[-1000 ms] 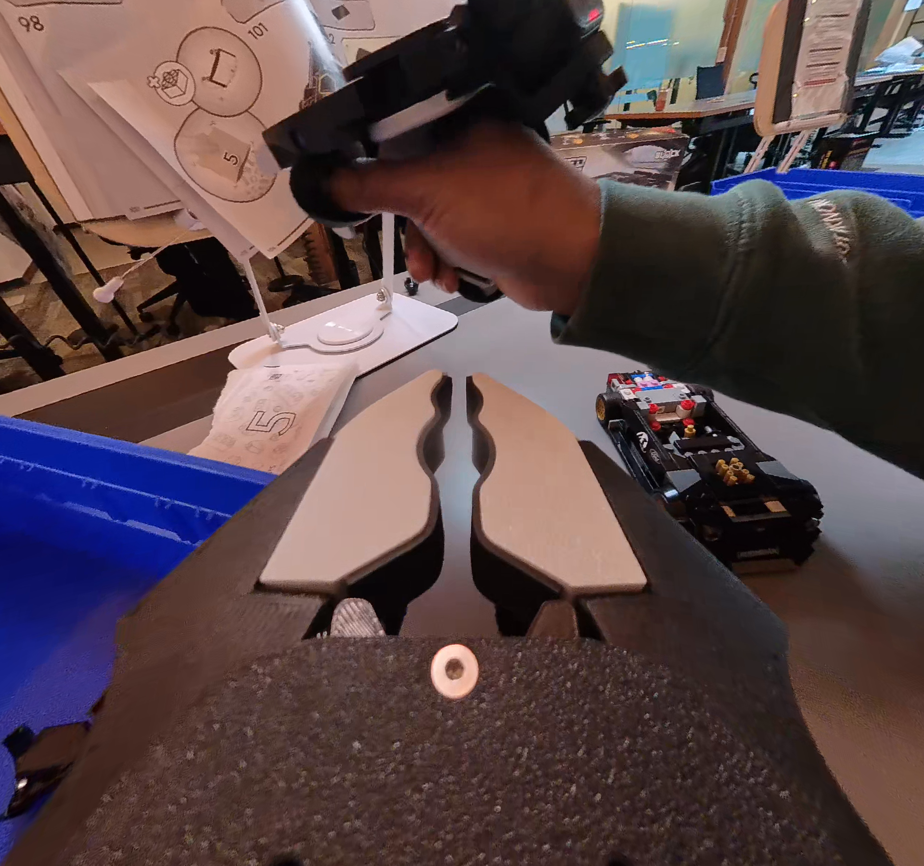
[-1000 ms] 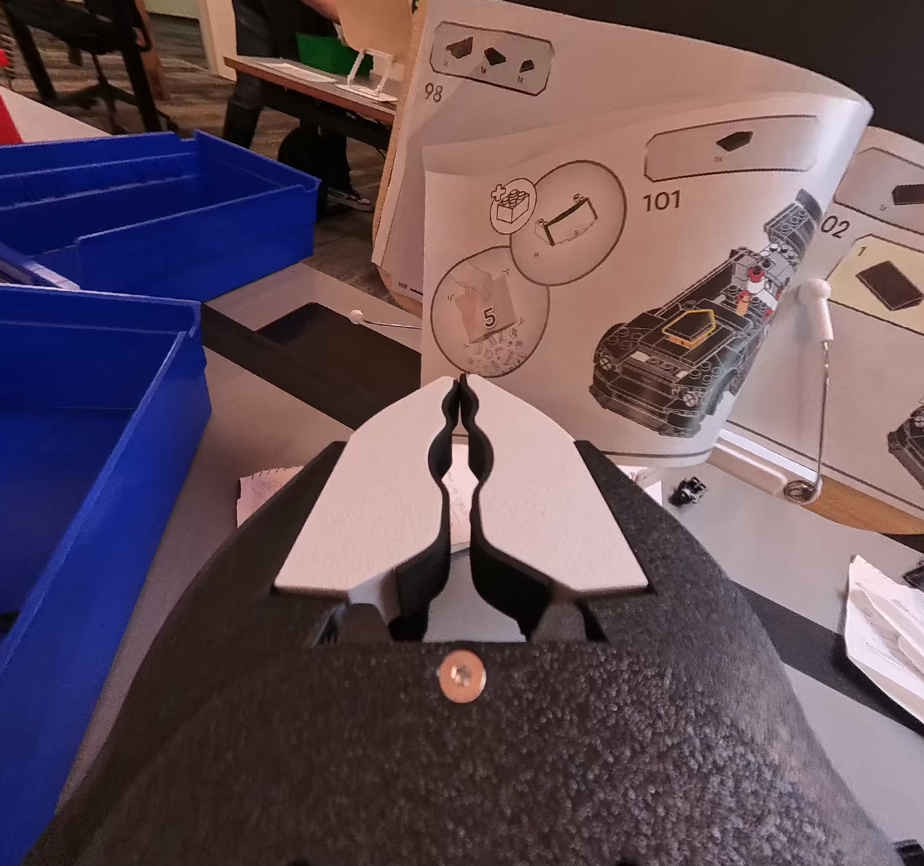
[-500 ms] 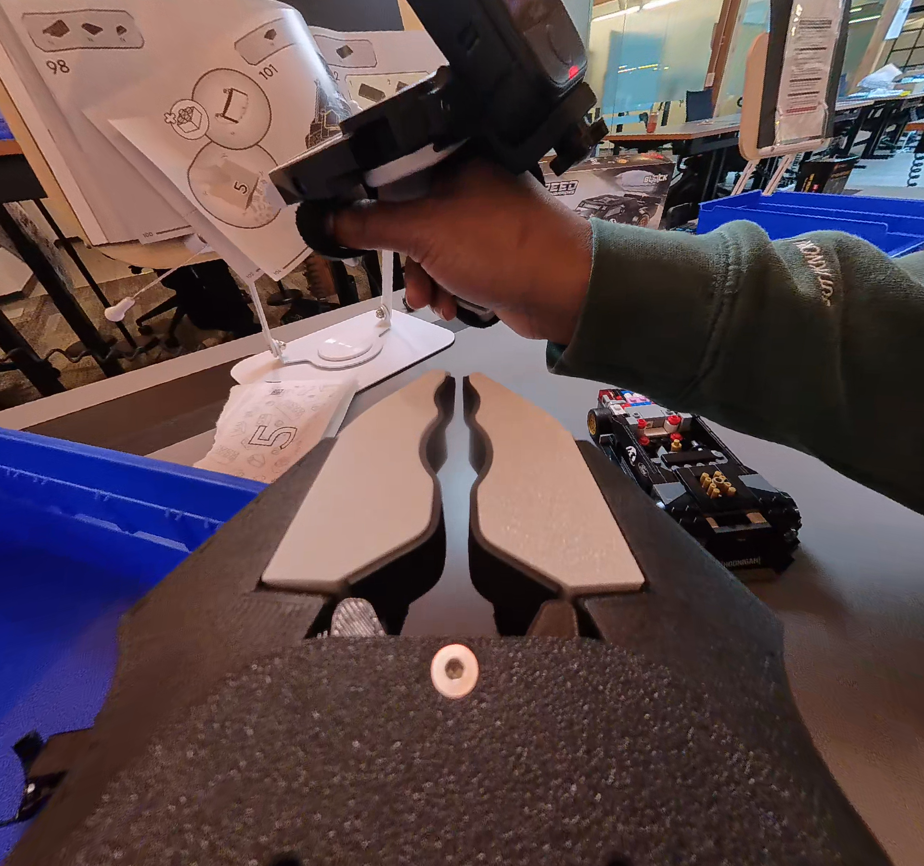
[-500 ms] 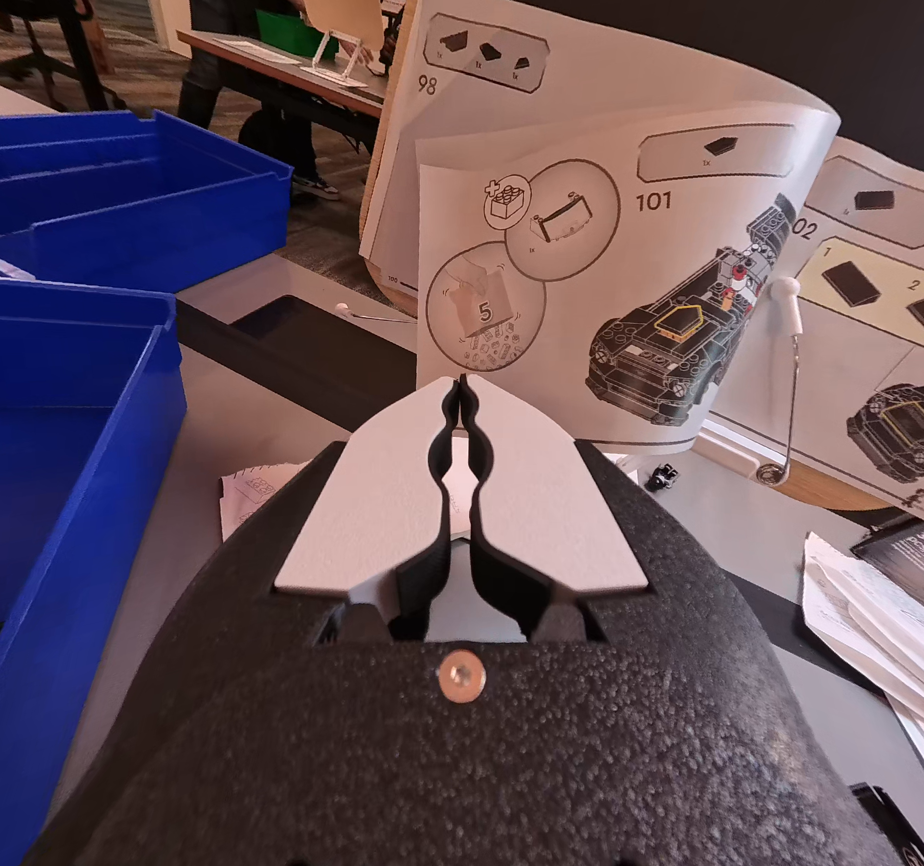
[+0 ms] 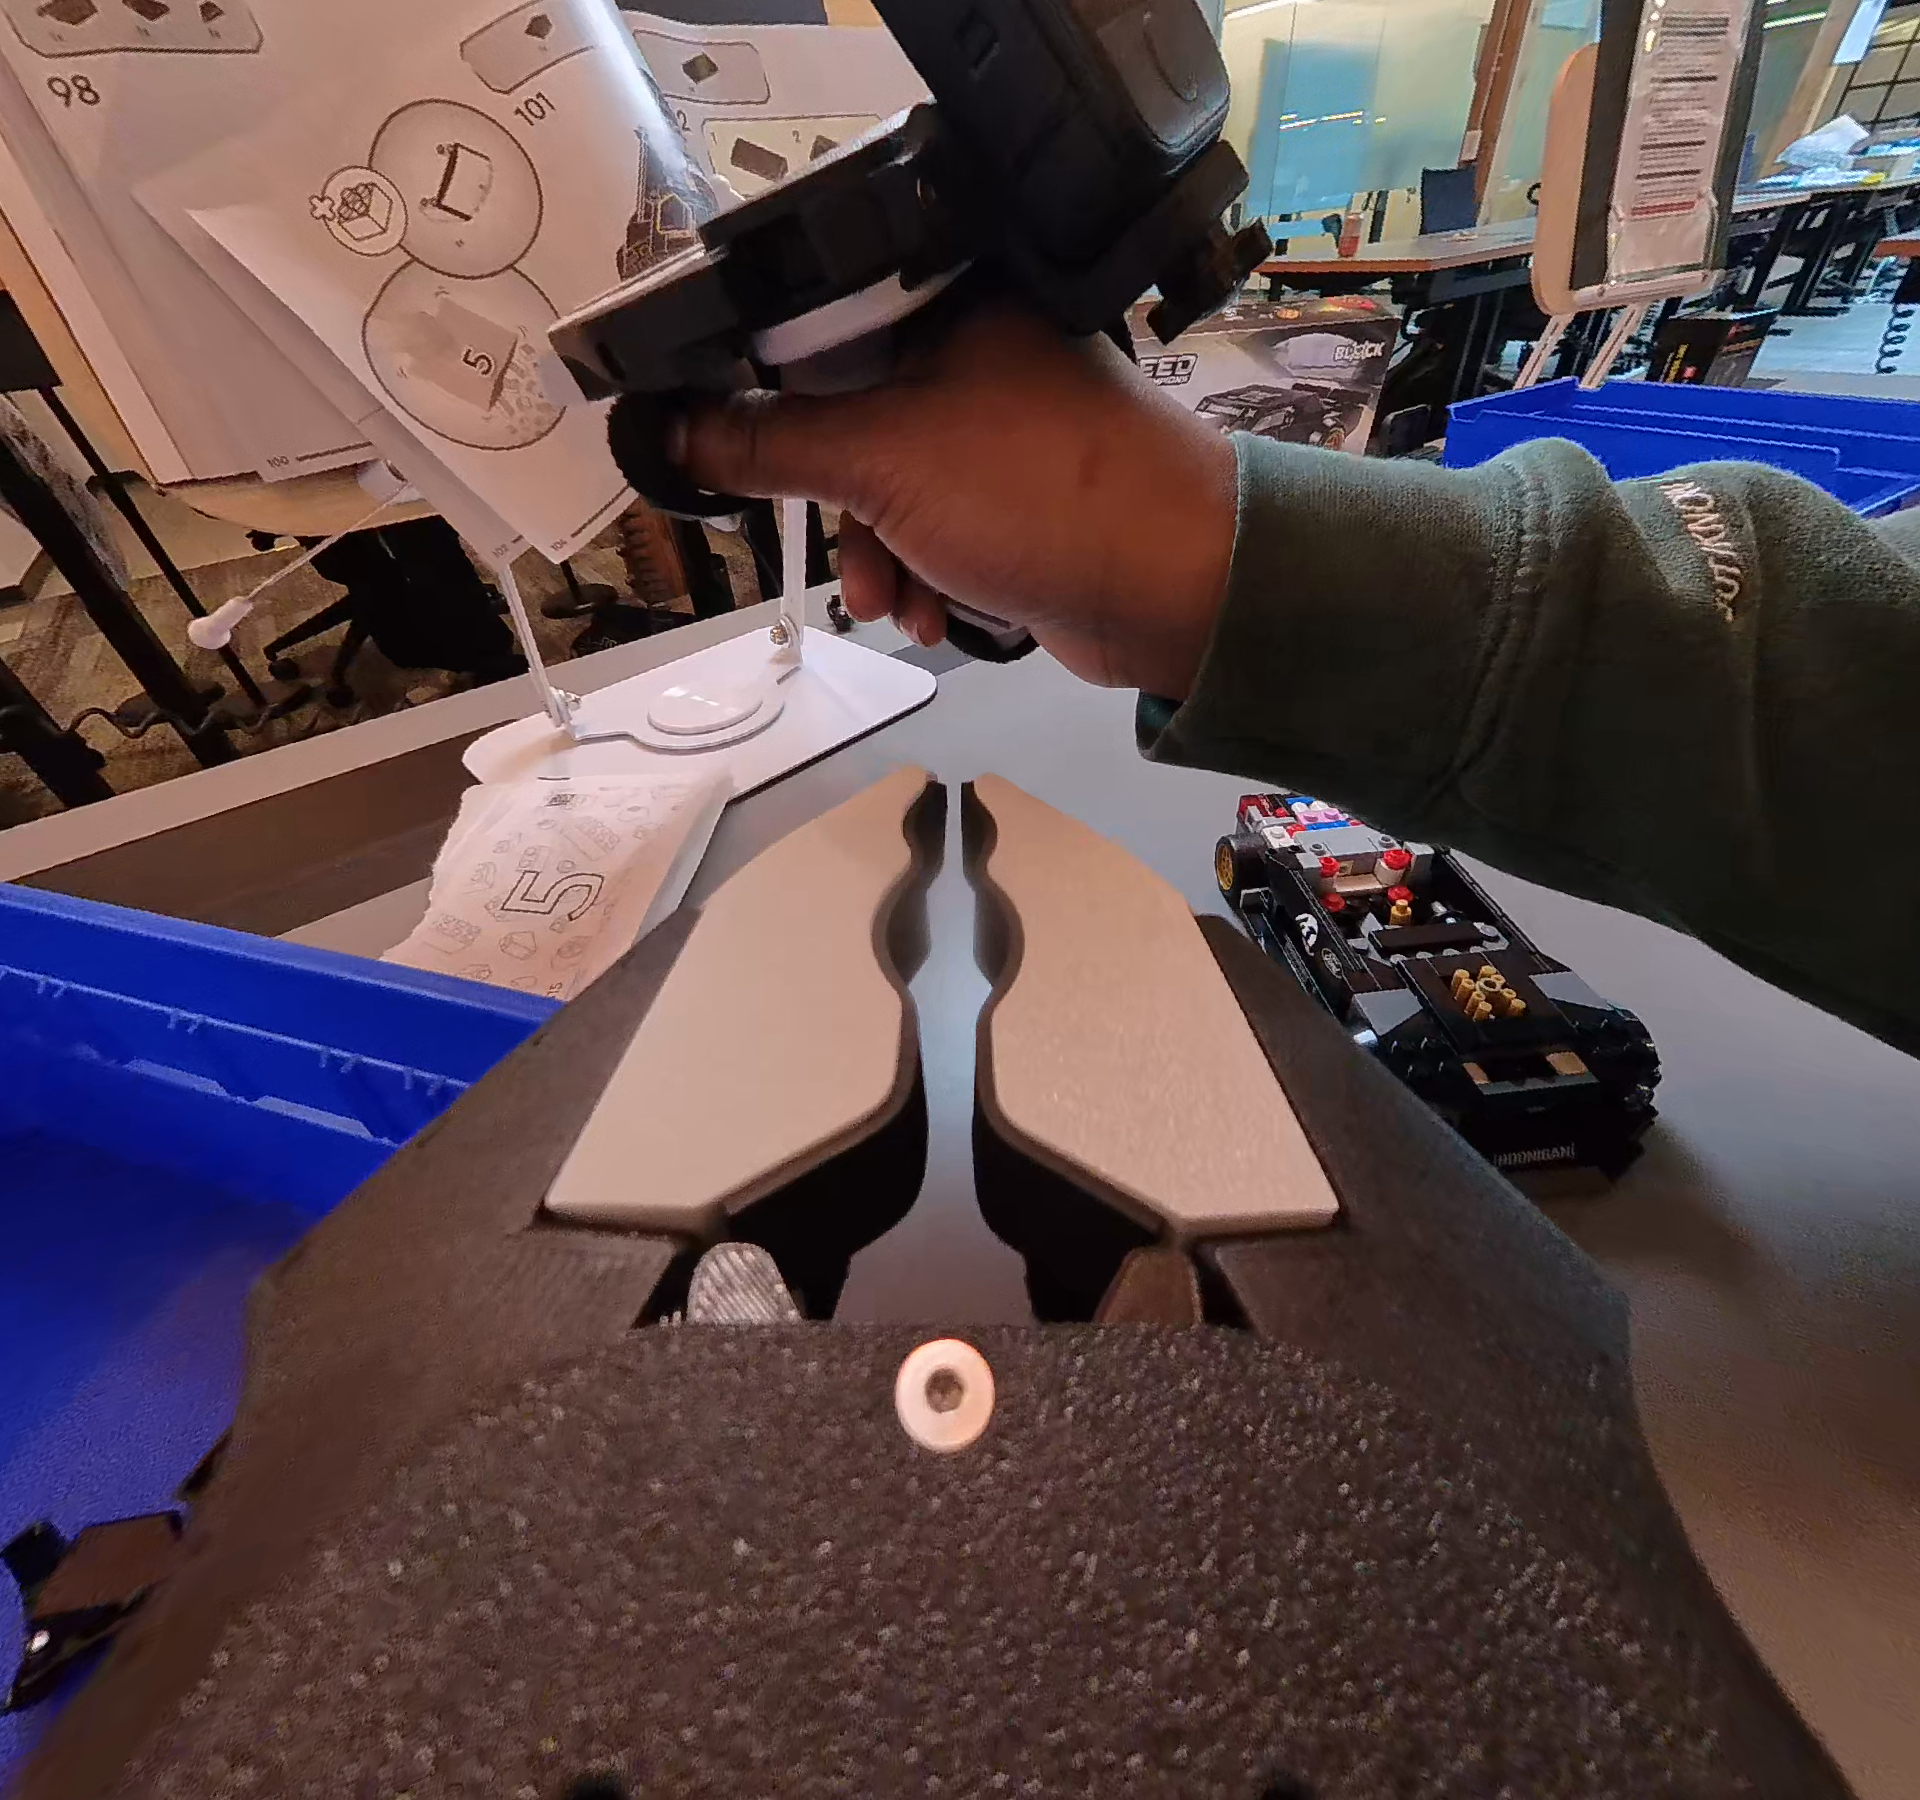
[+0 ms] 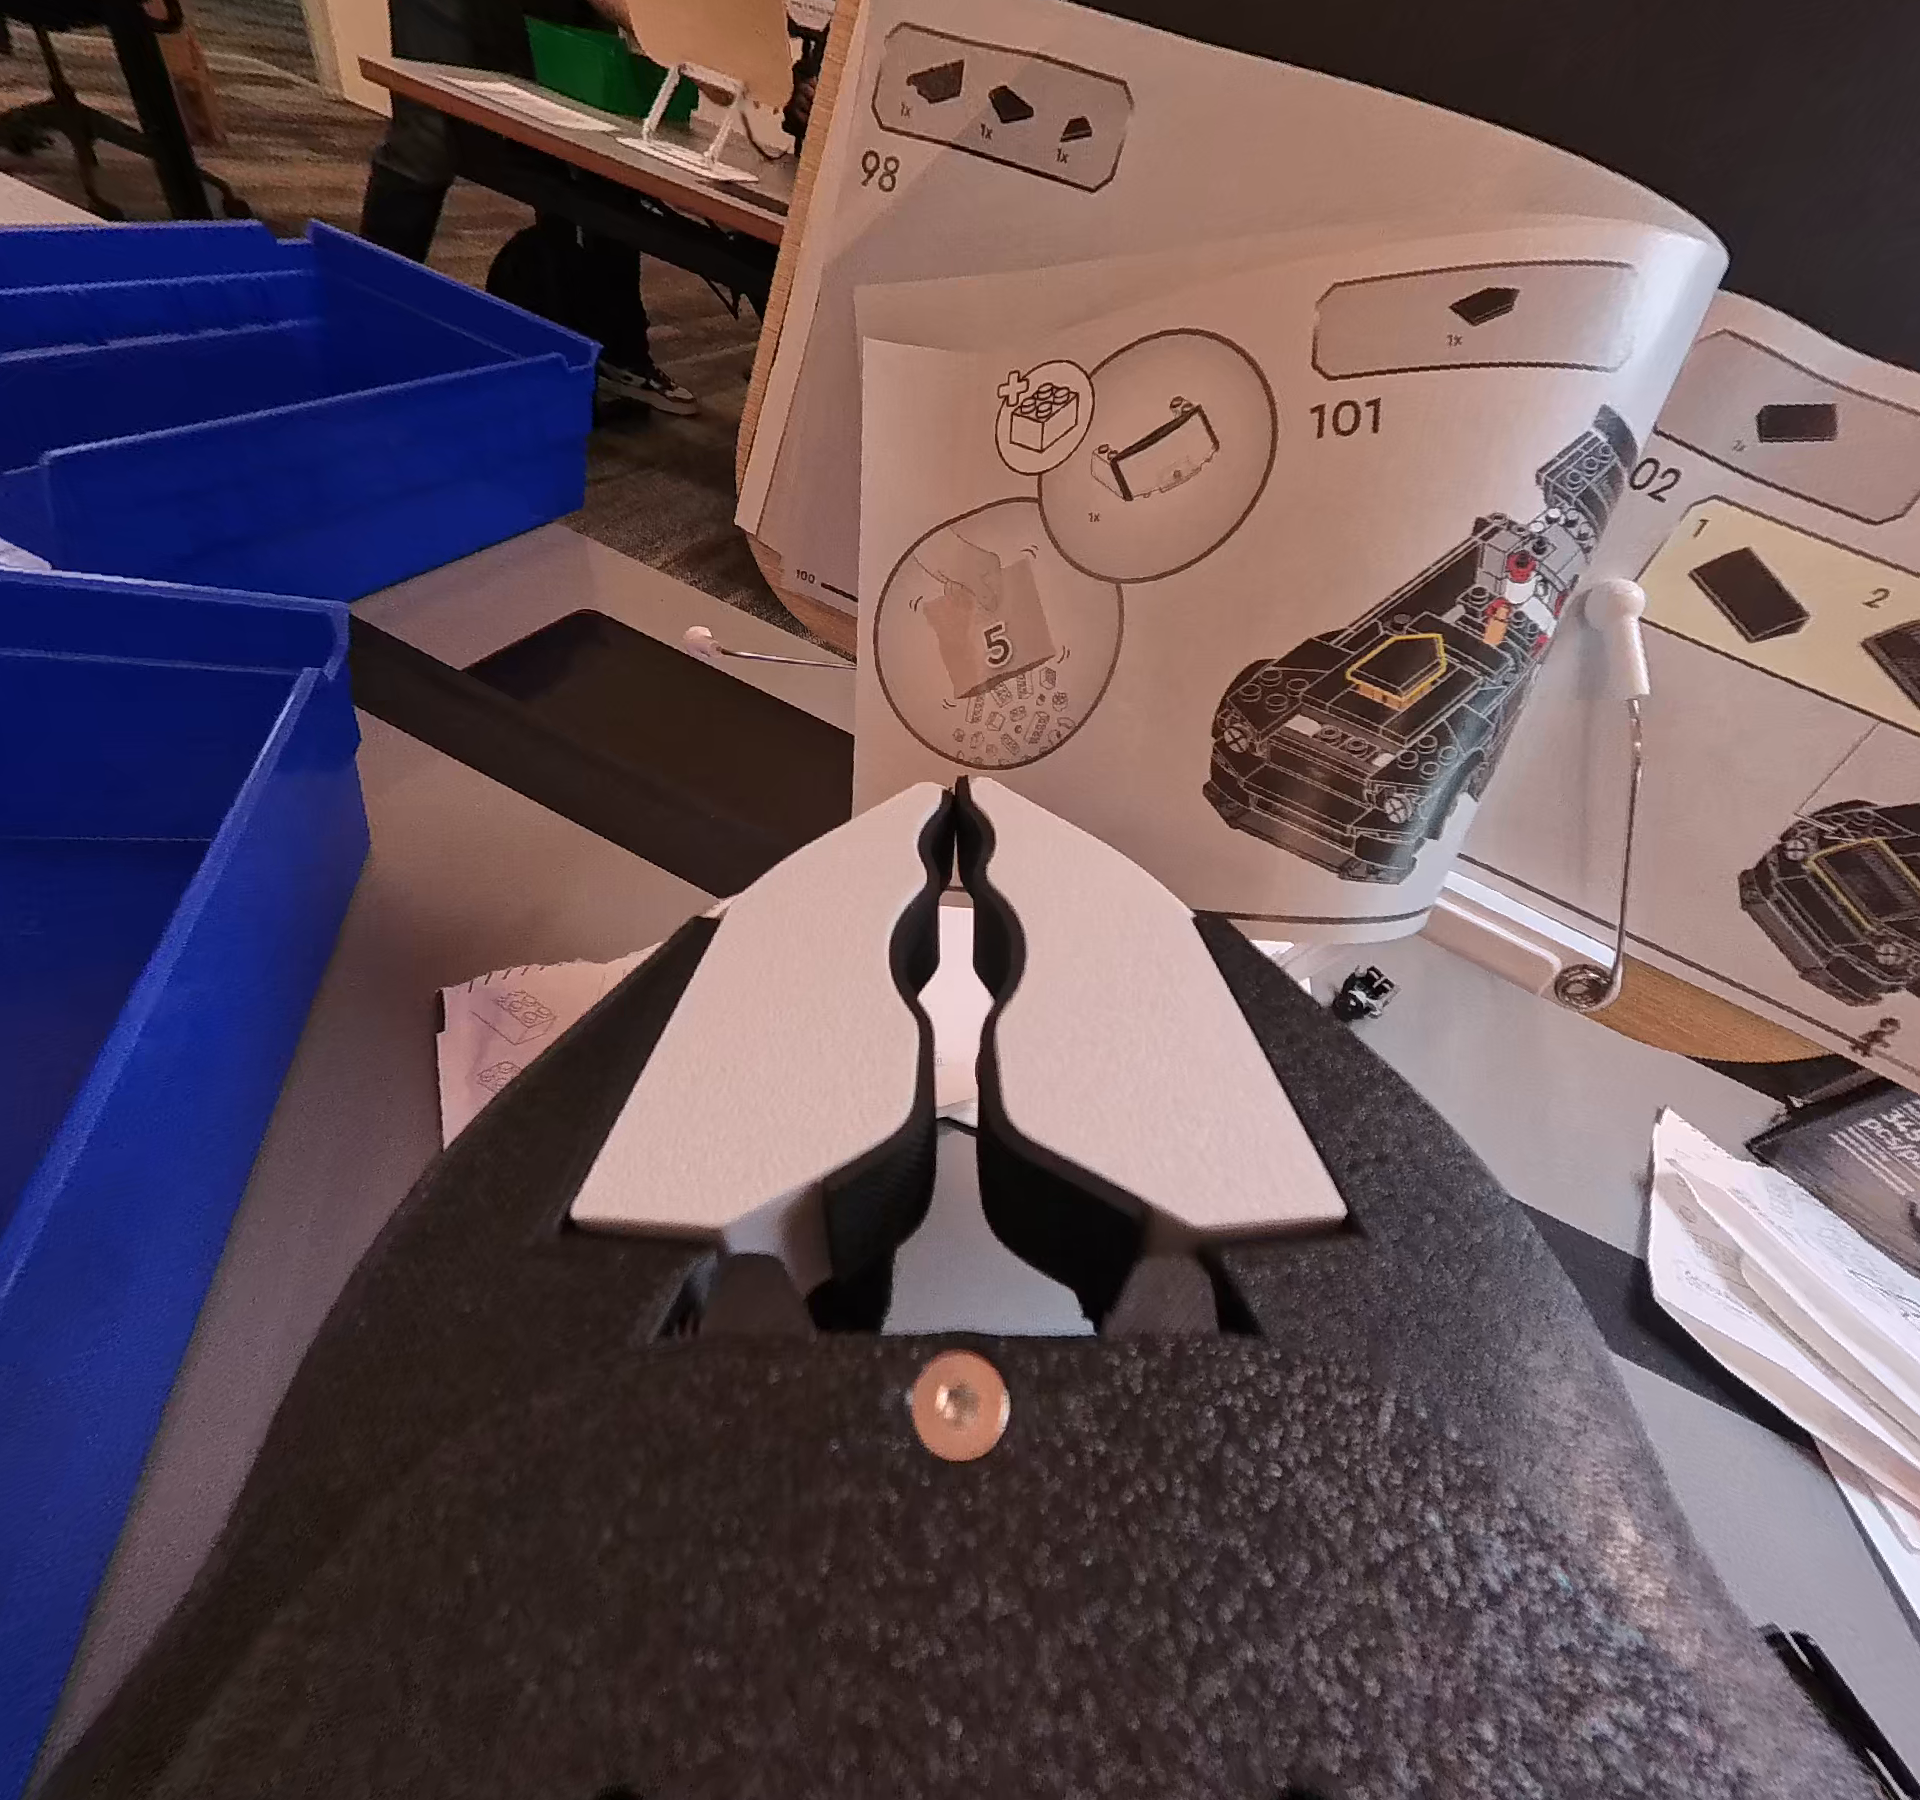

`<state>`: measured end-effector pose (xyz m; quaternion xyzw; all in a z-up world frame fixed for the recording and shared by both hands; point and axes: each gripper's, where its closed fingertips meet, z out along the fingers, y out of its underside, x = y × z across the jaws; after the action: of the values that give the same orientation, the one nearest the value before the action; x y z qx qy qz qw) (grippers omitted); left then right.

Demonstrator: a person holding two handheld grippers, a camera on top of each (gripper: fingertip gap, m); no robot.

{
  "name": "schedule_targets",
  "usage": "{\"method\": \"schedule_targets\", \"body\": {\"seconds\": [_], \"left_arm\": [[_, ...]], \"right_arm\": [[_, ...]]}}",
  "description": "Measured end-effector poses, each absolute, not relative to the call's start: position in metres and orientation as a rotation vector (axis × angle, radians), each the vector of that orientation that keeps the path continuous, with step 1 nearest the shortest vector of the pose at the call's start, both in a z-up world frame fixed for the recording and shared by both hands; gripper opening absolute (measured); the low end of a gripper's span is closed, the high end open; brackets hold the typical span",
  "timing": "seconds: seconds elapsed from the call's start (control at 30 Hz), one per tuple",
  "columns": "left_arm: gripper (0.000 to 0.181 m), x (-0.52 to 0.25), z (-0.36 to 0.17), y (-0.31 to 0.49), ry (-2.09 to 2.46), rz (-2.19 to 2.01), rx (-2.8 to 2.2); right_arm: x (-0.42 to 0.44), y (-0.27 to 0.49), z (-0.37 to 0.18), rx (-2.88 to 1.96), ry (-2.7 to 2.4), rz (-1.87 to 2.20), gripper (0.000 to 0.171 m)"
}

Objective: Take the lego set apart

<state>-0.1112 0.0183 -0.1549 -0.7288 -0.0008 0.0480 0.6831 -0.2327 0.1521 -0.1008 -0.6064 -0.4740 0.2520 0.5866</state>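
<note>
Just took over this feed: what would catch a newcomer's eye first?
The black lego car sits untouched on the grey table, right of the left tongs, under a green sleeve. An open instruction booklet stands propped behind the shut right tongs. Blue bins fill the left side.

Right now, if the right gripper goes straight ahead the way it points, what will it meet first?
Most likely the booklet on its stand: the shut right gripper points at the curled page's lower edge. A paper bag lies lower, beneath the line. Depth is unclear.
</note>
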Motion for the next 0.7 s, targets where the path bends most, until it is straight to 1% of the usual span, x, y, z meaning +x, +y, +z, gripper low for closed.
{"method": "schedule_targets", "body": {"seconds": [0.3,0.47,0.53,0.6,0.7], "left_arm": [[0.002,-0.11,-0.156,0.019,0.005,0.104,-1.637],[0.0,-0.115,-0.155,0.017,-0.019,0.102,-1.64],[0.0,-0.116,-0.155,0.016,-0.031,0.092,-1.642],[0.0,-0.116,-0.155,0.017,-0.031,0.089,-1.641],[0.0,-0.114,-0.157,0.018,-0.021,0.084,-1.646]], "right_arm": [[-0.227,0.153,-0.102,-1.398,-1.11,0.591,0.0],[-0.218,0.133,-0.105,-1.229,-1.277,0.691,0.0],[-0.212,0.118,-0.121,-1.171,-1.434,0.757,0.008],[-0.203,0.104,-0.148,-1.127,-1.64,0.817,0.021],[-0.196,0.104,-0.194,-1.002,-1.926,0.743,0.035]]}}
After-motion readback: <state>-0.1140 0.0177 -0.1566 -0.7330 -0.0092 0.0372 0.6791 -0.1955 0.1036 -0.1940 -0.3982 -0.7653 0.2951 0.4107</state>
